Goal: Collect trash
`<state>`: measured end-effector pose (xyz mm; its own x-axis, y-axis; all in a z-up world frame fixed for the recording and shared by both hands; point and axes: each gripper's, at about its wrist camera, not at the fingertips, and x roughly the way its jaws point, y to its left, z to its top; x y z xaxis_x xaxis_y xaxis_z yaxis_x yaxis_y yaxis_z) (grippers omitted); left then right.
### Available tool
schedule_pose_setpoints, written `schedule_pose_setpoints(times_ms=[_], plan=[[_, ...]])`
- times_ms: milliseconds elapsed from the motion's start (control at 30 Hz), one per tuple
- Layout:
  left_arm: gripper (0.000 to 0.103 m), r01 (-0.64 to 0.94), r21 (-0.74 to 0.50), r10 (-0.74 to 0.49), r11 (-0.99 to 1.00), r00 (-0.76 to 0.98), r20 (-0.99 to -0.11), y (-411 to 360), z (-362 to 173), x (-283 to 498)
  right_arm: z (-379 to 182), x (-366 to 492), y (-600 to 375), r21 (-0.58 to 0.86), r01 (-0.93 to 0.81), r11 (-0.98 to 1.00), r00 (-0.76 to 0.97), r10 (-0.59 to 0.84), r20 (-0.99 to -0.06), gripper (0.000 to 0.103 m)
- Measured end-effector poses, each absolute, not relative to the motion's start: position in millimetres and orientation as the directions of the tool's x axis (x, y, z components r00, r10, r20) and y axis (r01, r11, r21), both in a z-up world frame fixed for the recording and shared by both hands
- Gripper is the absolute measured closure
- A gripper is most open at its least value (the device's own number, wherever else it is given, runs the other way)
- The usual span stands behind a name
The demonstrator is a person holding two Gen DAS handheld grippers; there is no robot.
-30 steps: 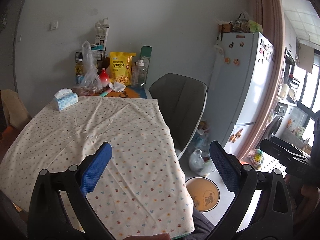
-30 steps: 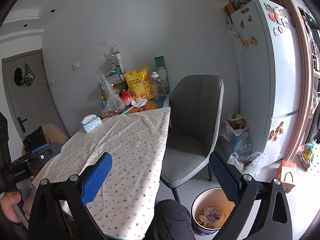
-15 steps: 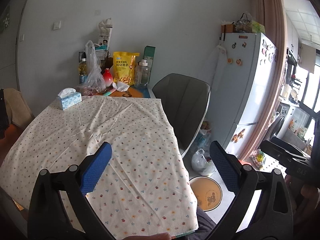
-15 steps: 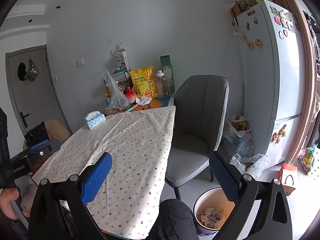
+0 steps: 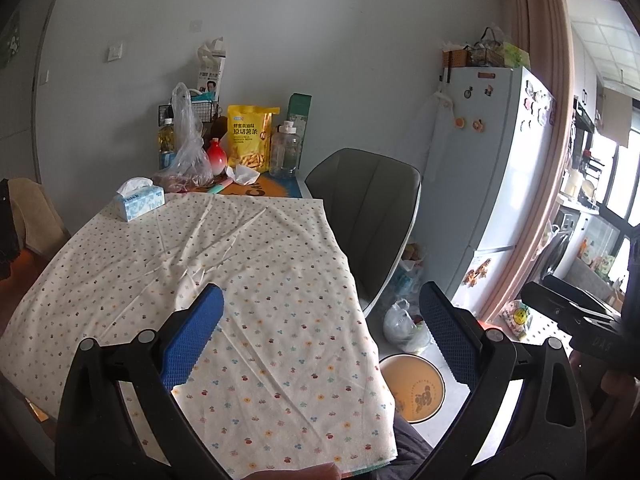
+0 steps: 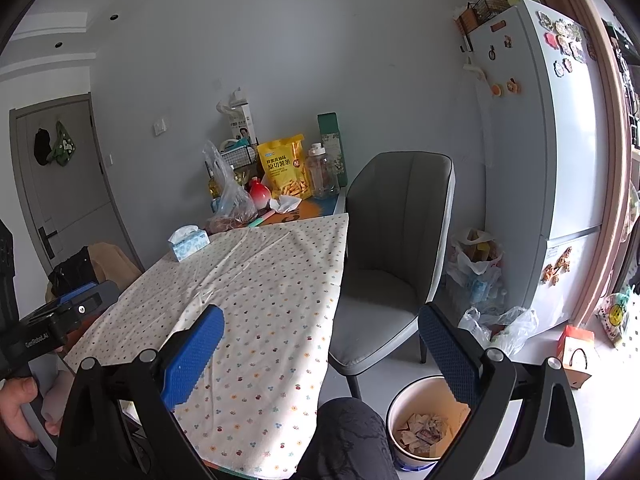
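Crumpled tissue (image 5: pixel 242 175) — one — far across table; two grippers, jaws spread, empty.

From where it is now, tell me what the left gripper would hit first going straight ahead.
Probably the dotted tablecloth: the open left gripper points low across it. Depth is unclear; the grey chair lies beyond.

Both pairs of fingers (image 5: pixel 192 340) (image 6: pixel 452 352) carry blue rubbery pads with a fine dimpled grain on matt black plastic frames. Beyond them the counter's cloth (image 5: pixel 240 264) is thin printed cotton, creased and matt. Past the right fingers, crumpled paper (image 6: pixel 420 430) fills a glossy bin (image 6: pixel 400 412) — beside it a chair (image 6: pixel 400 240) in smooth matt upholstery.
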<state>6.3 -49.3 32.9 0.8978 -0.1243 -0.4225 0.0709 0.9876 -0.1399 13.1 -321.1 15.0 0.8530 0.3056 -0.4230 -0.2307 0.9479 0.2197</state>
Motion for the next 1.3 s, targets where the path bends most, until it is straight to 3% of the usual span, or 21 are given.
schedule_pose_setpoints(times_ms=[1300], plan=[[0.006,0.071,-0.135,-0.122,0.988,0.898,-0.424,-47.8,36.1,4.7,17.2,11.2,-320.8,0.228,-0.239,0.944,0.851,0.316,-0.419,0.008]])
